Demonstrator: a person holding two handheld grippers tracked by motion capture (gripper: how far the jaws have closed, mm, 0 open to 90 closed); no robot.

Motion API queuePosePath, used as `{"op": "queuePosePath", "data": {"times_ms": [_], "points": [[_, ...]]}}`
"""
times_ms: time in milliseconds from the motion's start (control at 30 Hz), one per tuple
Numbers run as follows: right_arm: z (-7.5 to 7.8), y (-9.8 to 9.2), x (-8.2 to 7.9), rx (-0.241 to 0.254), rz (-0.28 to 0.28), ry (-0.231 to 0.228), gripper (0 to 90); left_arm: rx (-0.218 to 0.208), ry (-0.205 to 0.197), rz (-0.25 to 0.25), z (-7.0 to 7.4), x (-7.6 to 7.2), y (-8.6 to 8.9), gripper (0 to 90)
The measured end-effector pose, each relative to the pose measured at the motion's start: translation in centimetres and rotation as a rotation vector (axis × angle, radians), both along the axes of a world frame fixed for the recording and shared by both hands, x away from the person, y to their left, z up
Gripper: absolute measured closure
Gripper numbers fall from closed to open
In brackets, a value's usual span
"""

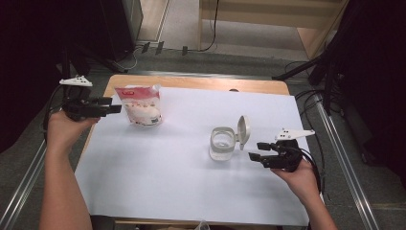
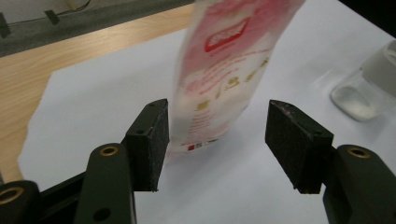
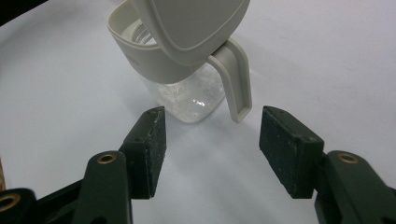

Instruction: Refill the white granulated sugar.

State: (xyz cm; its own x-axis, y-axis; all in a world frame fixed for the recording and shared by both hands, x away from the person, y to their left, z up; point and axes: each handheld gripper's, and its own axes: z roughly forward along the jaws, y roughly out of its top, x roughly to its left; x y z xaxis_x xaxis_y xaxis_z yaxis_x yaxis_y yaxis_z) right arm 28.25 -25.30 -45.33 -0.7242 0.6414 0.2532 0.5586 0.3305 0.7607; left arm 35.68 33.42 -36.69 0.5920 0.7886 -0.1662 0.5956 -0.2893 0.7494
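Red-and-white pouch [image 1: 142, 105] beside open left tongs [image 1: 114, 106], clear jar [image 1: 223, 143] near open right tongs [image 1: 256, 151]

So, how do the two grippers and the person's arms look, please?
Both the left gripper and the right gripper are black, each with two blocky jaws faced by flat dark pads, brass-coloured rivets at the joints, a white three-cornered plate on top and a dark trailing cable. The forearms are bare, with no sleeves.

A red-and-white snack pouch [image 1: 142, 105] stands upright near the far left of the white-covered surface [image 1: 167, 182]. Well to its right stands a clear plastic jar [image 1: 223, 143], its grey flip lid [image 1: 243, 130] hinged open and upright.
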Motion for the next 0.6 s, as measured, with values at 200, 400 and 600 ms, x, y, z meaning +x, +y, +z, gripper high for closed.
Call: {"op": "queuePosePath", "data": {"times_ms": [200,400,600], "points": [[-0.1,-0.1,-0.3,-0.008,-0.002,-0.009,41.9,-0.001,-0.004,-0.015,-0.4,1.6,-0.4,40.2],[-0.2,0.1,-0.5,-0.017,0.004,-0.004,42.0,-0.002,-0.024,-0.025,-0.7,3.0,-1.2,39.7],[-0.5,0.4,-0.5,-0.028,0.012,0.000,42.1,-0.007,-0.001,-0.063,-1.4,4.2,-2.2,42.0]]}}
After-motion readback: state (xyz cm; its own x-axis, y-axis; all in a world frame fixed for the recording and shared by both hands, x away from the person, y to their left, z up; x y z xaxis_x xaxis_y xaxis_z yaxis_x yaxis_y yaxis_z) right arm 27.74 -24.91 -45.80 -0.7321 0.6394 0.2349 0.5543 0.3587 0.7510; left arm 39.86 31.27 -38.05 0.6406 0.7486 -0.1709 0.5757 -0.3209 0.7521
